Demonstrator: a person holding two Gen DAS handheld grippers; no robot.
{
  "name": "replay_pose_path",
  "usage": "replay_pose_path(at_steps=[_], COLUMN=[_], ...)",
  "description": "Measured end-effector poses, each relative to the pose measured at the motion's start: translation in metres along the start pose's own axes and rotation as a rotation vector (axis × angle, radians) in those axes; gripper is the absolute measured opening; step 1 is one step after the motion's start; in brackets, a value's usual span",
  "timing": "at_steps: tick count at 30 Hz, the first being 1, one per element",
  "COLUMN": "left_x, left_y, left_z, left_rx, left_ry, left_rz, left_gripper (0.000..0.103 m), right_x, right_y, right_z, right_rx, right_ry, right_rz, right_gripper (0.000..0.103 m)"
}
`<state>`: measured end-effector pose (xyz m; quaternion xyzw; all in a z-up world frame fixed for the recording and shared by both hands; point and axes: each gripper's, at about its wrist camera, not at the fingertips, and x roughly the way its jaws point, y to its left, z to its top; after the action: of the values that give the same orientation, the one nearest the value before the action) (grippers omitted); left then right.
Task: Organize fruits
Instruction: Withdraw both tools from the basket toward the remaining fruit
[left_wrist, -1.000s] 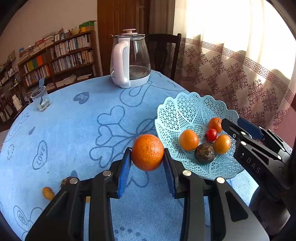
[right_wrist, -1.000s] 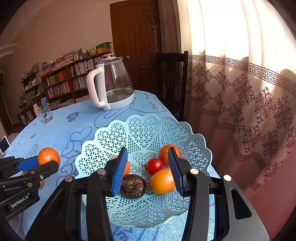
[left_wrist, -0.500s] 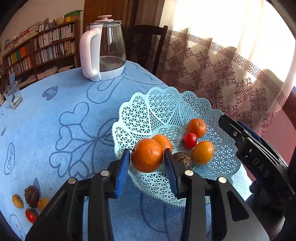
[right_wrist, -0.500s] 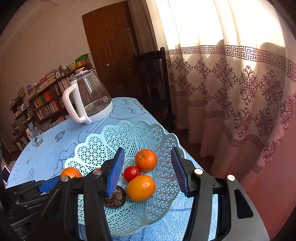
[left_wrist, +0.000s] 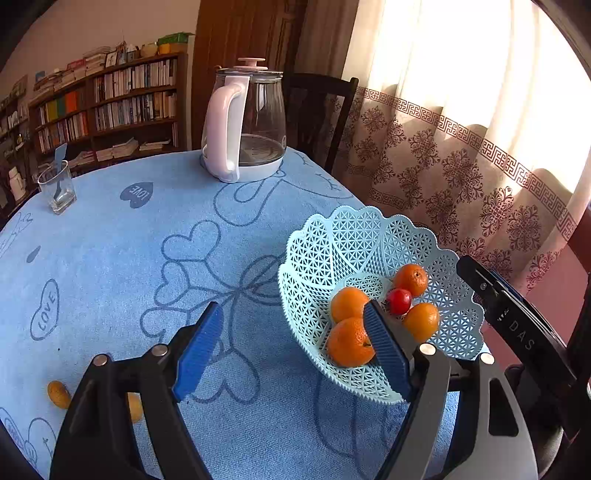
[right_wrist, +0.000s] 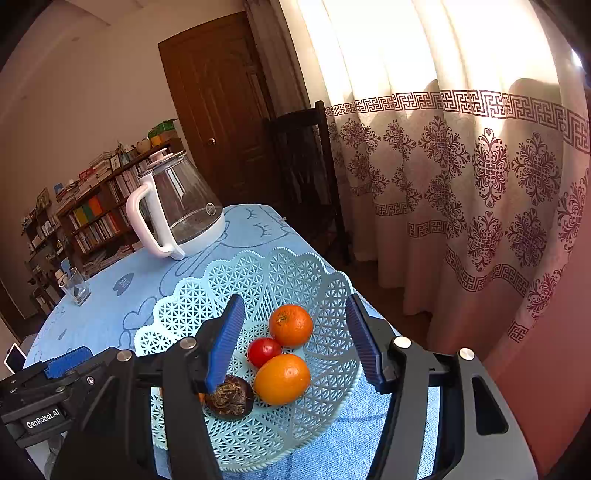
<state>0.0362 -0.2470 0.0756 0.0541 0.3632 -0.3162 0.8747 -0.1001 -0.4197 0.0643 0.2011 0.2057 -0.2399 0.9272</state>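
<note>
Jaws opening beside basket (left_wrist: 369, 236) of oranges (left_wrist: 349, 341)

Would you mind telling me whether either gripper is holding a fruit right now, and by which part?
Neither. The left gripper is opening; its orange lies in the basket, no longer pinched between the pads. The right gripper hangs open over the basket, holding nothing.

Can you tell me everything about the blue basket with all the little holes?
The basket is a pale blue bowl that looks like plastic, all lattice holes with a scalloped, wavy rim. It sits upright on the blue tablecloth, near the table's edge by the curtain. Inside lie four orange fruits, a small red one and a dark wrinkly one. The left gripper's jaws are opening; one finger reaches over the rim.
</note>
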Motion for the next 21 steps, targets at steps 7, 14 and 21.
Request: replay_pose_path(at_steps=[7,14,21], left_x=[-0.011,-0.017,-0.023], left_y=[0.009,0.014,0.026], left_z=[-0.004,-0.009,-0.015], left_rx=[-0.005,0.002,-0.022], left_ry=[-0.014,-0.014,-0.009], left_rz=[0.058,0.103,0.117], left_gripper=[0.091,0.092,0.092], right_x=[0.0,-0.001,-0.002], right_y=[0.001,0.005,0.007], right_z=[0.0,-0.003,-0.003], right_rx=[-0.004,-0.013,-0.018], right_ry=[-0.001,-0.004,-0.004], right_rz=[0.001,0.007,0.014], right_gripper=[0.063,0.066,0.066])
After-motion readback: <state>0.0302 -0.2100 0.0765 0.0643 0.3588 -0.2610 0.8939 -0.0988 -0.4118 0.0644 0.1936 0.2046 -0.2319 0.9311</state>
